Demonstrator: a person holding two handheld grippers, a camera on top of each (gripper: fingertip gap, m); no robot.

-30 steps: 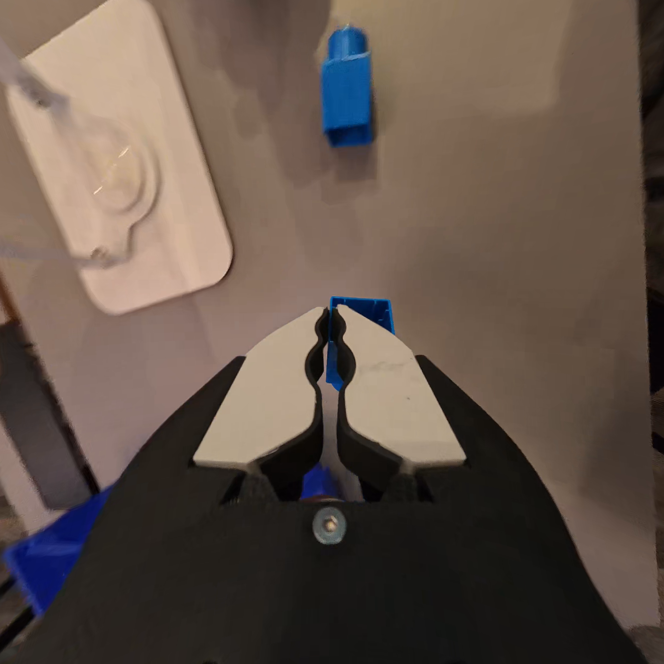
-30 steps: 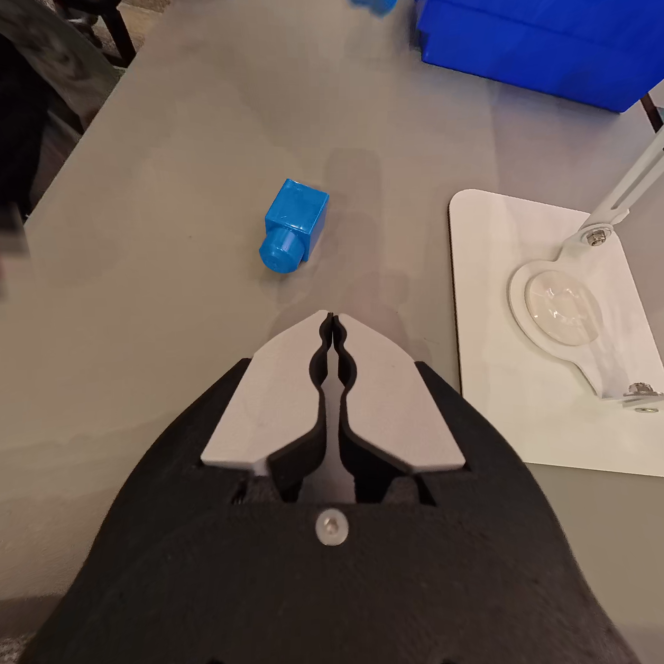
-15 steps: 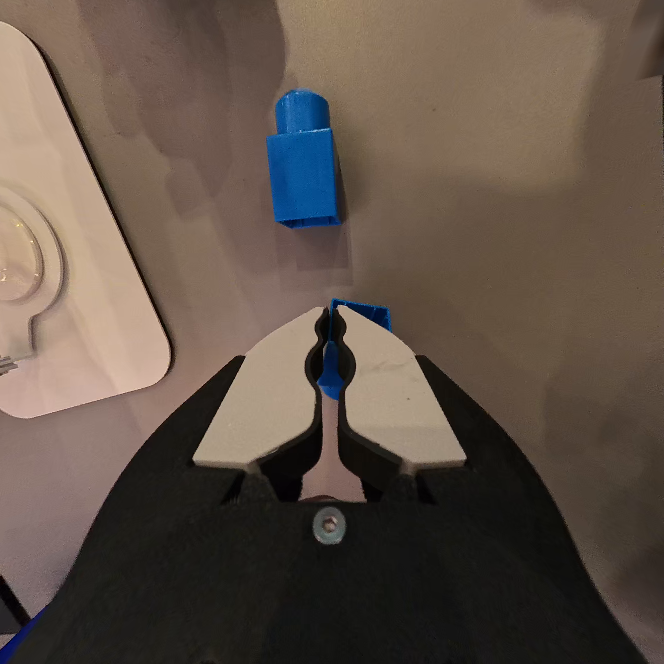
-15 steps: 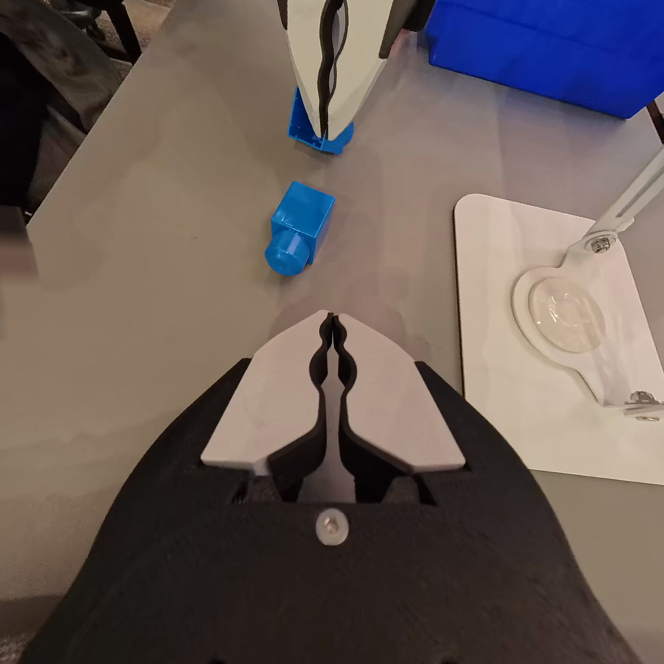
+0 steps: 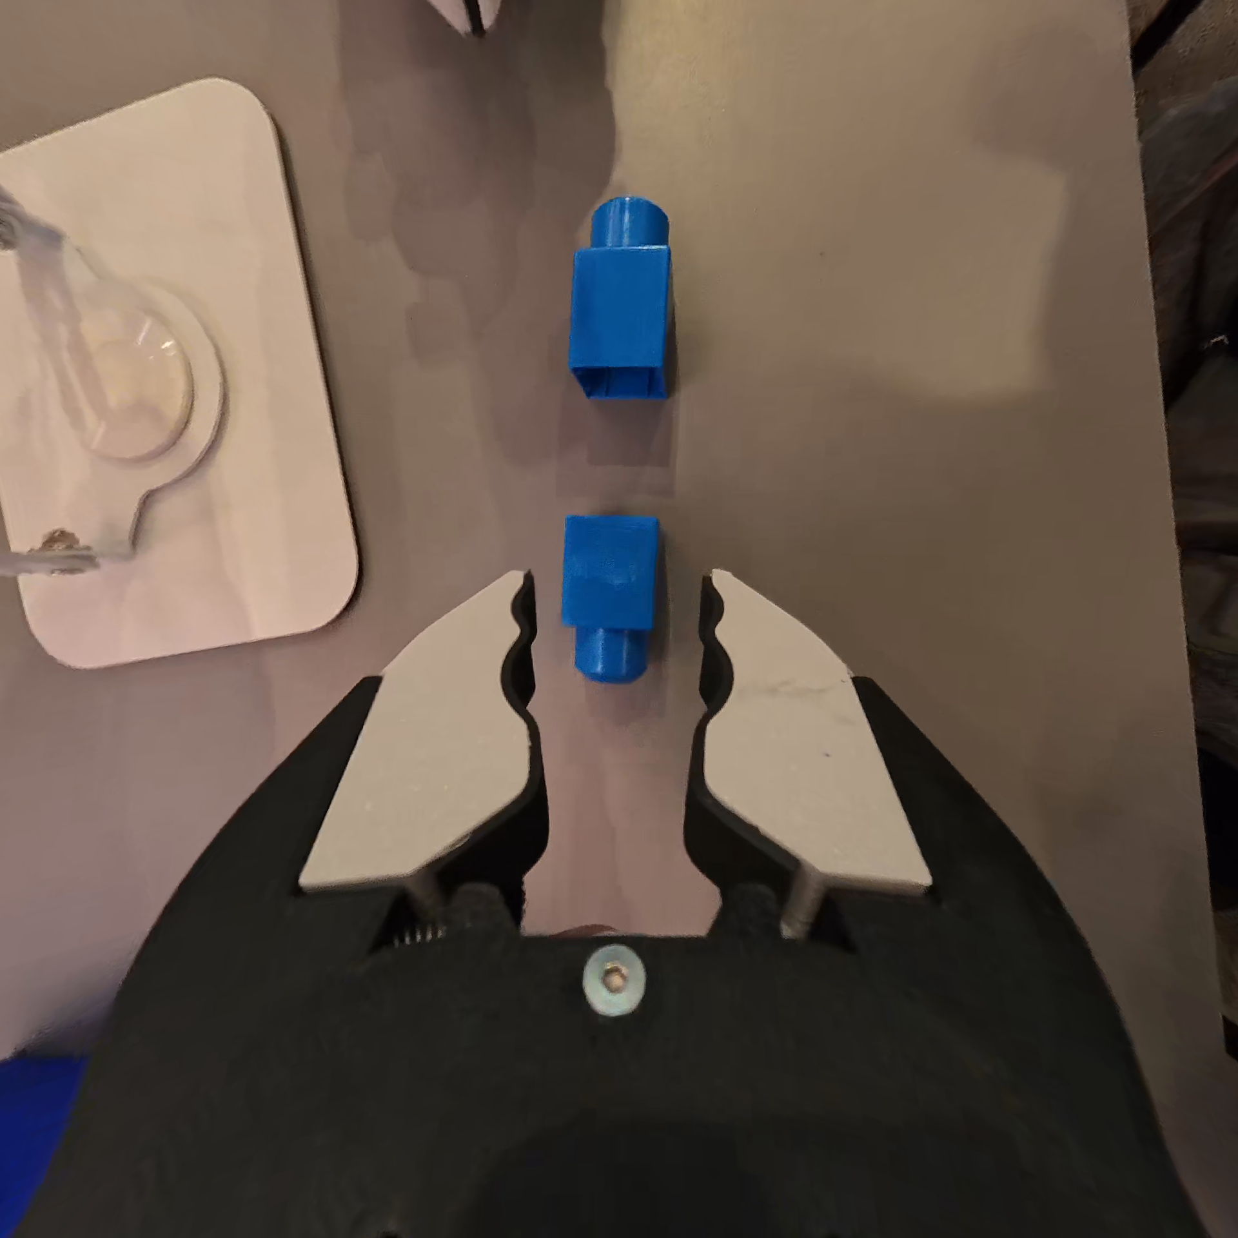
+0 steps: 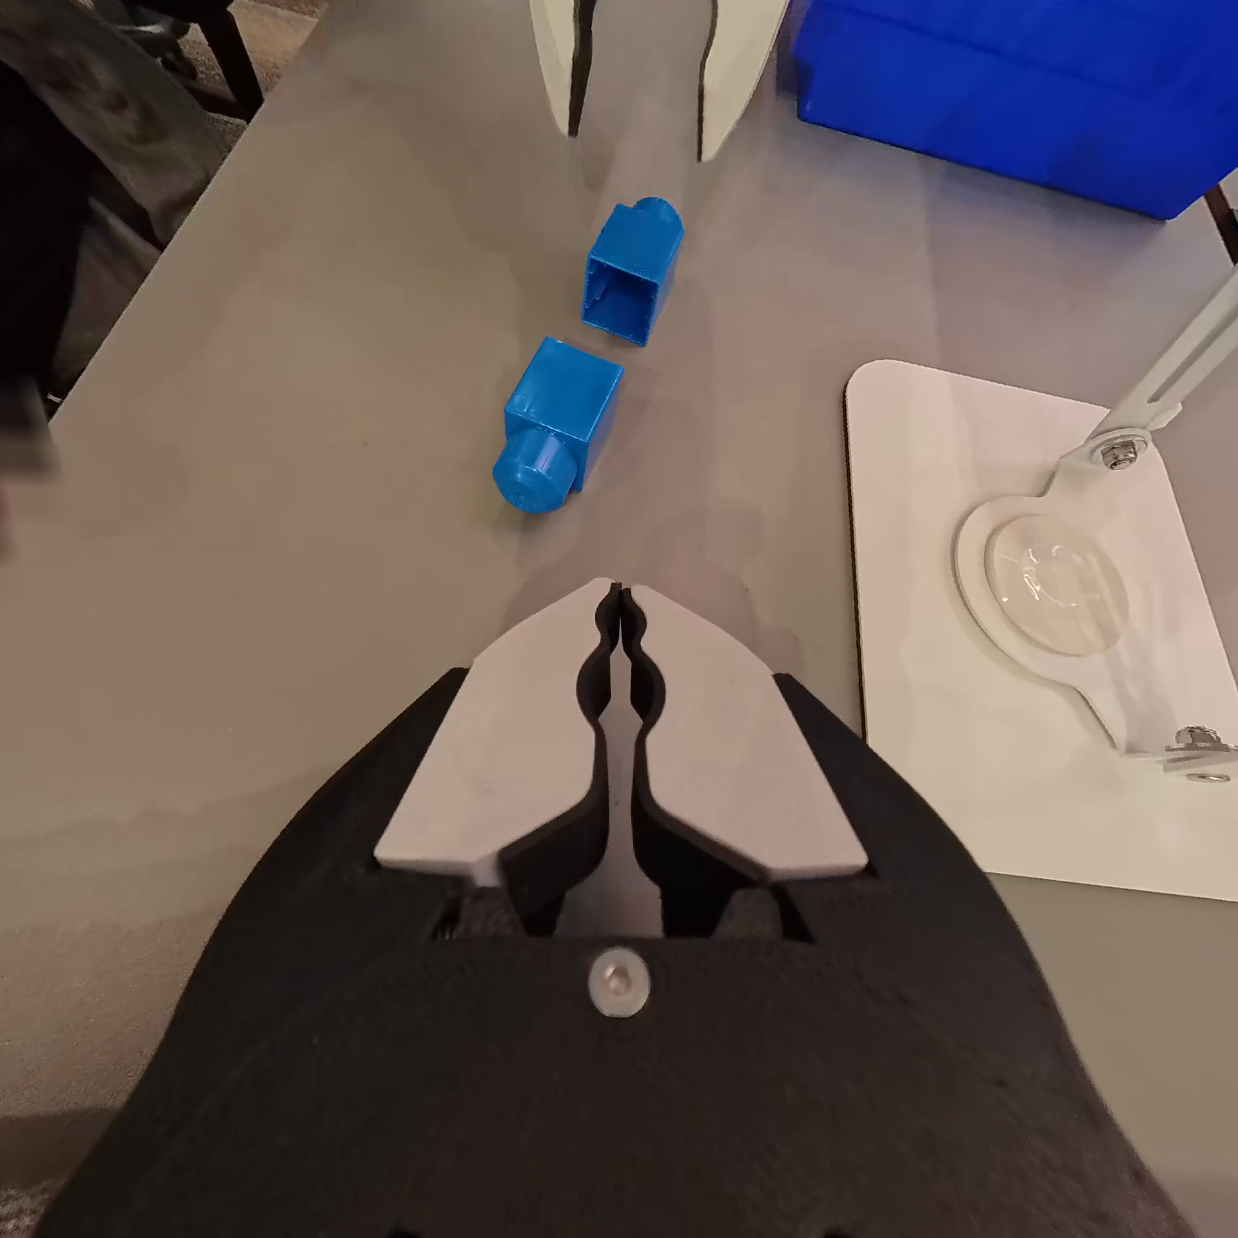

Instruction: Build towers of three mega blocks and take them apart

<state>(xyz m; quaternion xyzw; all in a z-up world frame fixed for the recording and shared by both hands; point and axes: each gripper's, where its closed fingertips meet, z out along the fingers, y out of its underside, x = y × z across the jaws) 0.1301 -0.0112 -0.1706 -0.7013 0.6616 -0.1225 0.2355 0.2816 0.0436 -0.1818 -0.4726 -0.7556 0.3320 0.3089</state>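
Note:
Two blue mega blocks lie on their sides on the grey table. In the left wrist view one block [image 5: 609, 589] lies between my open left gripper's [image 5: 616, 589] fingertips, stud toward me, with a gap on each side; no pad presses it. The other block [image 5: 620, 315] lies farther off, stud pointing away. In the right wrist view the near block [image 6: 559, 425] and the far block [image 6: 630, 271] lie in a row, with the left gripper's open fingers [image 6: 556, 67] above the far end. My right gripper [image 6: 620, 589] is shut with nothing between its pads, short of the near block.
A white base plate [image 6: 938, 603] with a clear dome and a metal arm sits to the right in the right wrist view, to the left in the left wrist view [image 5: 221, 536]. A blue bin [image 6: 1005, 87] stands at the far right. The table edge [image 6: 167, 268] runs along the left. The tips of one gripper are about 15 cm away from the tips of the other.
My left gripper was shut on a blue block, set it down behind the other block and opened; the block now lies loose on the table. My right gripper stayed shut and still.

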